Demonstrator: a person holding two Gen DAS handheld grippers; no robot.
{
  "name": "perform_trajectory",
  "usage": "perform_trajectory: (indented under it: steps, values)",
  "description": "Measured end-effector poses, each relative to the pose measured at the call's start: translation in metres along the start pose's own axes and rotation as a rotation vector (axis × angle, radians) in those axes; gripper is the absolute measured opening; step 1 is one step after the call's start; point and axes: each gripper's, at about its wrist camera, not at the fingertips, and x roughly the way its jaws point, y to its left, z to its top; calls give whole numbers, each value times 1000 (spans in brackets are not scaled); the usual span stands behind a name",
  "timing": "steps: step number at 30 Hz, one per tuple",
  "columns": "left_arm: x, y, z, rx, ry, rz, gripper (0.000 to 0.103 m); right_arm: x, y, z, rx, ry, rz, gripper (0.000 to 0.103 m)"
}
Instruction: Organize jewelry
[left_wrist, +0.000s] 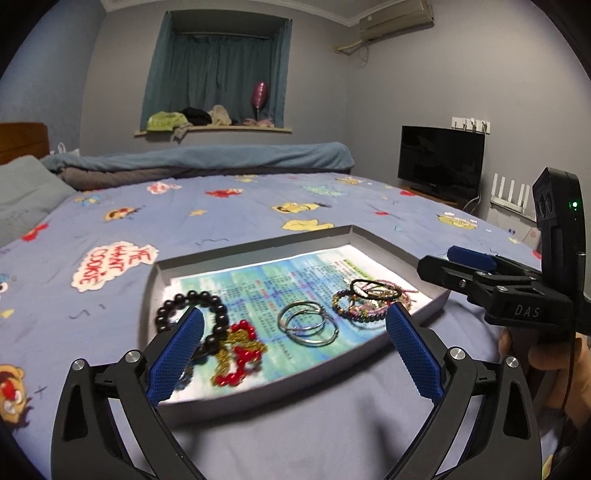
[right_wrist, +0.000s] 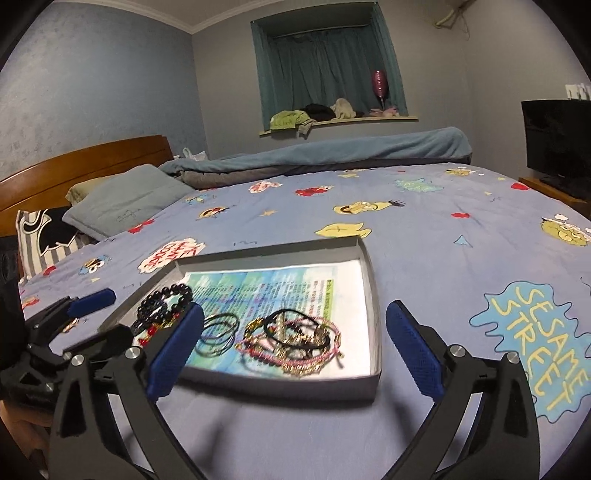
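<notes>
Hovering above the near edge of the shallow grey tray (left_wrist: 255, 242), the left gripper (left_wrist: 293, 354) had its jaws spread wide, with nothing held between the blue pads (left_wrist: 175, 356); in its own view the left pad overlapped the black bead bracelet (left_wrist: 192, 306), but contact could not be confirmed. The right gripper (right_wrist: 293, 350) was likewise wide open and carried nothing; its blue pads (right_wrist: 413, 349) stood to either side of the tray's near right corner, above the blue cartoon bedsheet (right_wrist: 424, 236).

The tray rested on the bedsheet, lined with a printed paper sheet (left_wrist: 280, 273); all the jewelry lay inside it. At the left end lay the black bead bracelet, touching the red bead and gold chain piece (left_wrist: 240, 354) just in front of it; near the middle lay the silver hoop earrings (left_wrist: 306, 323), overlapping one another; at the right end lay a tangled pile of thin bracelets and a black hair tie (left_wrist: 369, 301), just beside the hoops but apart from them. From the right wrist view the same pile (right_wrist: 295, 341) lay between that gripper's pads, blurred; the hoops (right_wrist: 218, 334) lay beside its left pad.

In the left wrist view the right gripper (left_wrist: 458, 264) was seen from the side, over the tray's right rim.
</notes>
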Motion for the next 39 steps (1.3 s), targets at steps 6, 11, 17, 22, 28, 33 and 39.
perform_trajectory:
  steps: [6, 11, 17, 22, 28, 33, 39]
  values:
    - [-16, 3, -7, -5, -14, 35, 98, -10, 3, -6, -23, 1, 14, 97]
    - [-31, 4, -14, -18, -36, 70, 98, -21, 7, -11, -43, -15, 22, 97]
    - [-44, 1, -21, -15, -52, 102, 98, -34, 13, -19, -66, -21, 34, 97]
    - [-50, 5, -24, -43, -69, 135, 98, -44, 19, -27, -86, -19, 54, 97]
    - [-55, 7, -29, -69, -73, 151, 98, -54, 29, -35, -125, -21, 75, 97]
    - [-60, 4, -31, -64, -76, 153, 98, -60, 37, -39, -152, -24, 85, 97]
    - [-59, 0, -31, -45, -71, 156, 98, -59, 37, -40, -147, -20, 79, 97]
